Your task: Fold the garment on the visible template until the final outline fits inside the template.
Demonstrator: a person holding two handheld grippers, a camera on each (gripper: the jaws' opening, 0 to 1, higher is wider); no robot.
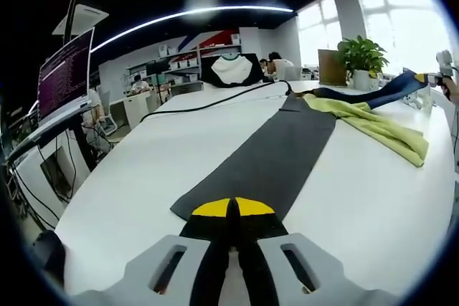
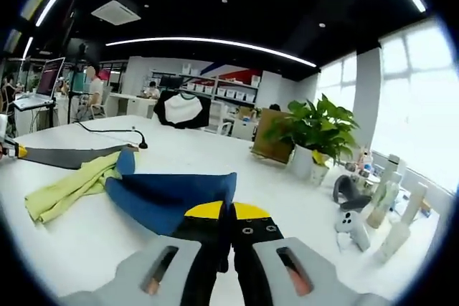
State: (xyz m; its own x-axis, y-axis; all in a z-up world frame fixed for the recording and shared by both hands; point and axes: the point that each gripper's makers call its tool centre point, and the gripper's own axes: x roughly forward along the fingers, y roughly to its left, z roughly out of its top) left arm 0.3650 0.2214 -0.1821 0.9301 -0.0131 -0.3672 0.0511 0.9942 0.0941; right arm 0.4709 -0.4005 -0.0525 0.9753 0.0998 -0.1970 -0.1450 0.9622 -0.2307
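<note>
While both grippers sit low over the white desk (image 1: 158, 170), each has its jaws together, clamped on an end of cloth. Desk is large, white, rounded edges. Dark grey template (image 1: 272, 155) lies flat as a long strip running from the near edge, where the left gripper (image 1: 232, 214) is, toward the far end. Left gripper points along the strip, level, yellow-tipped jaws closed on the template's near end. From the right gripper view, the same strip shows at the far left edge of the desk with the left gripper on its end.

Garment (image 2: 172, 195) is blue with a yellow-green part (image 1: 373, 125), spread loosely across the desk beside the template's far end and overlapping it there. Right gripper (image 2: 229, 213) pinches the blue edge, jaws shut on it, holding it slightly raised near the desk's edge; in the left gripper view it appears far right, with the blue cloth stretched up to it.

Black cable (image 1: 215, 103) runs along the desk past the template's far end. Potted plant (image 2: 315, 134) stands at the desk's edge beside a brown box (image 2: 271, 134). White bottles (image 2: 394, 213) and a game controller (image 2: 353, 226) stand near the right gripper's side. Laptop (image 1: 66, 77) off the desk's left edge.
</note>
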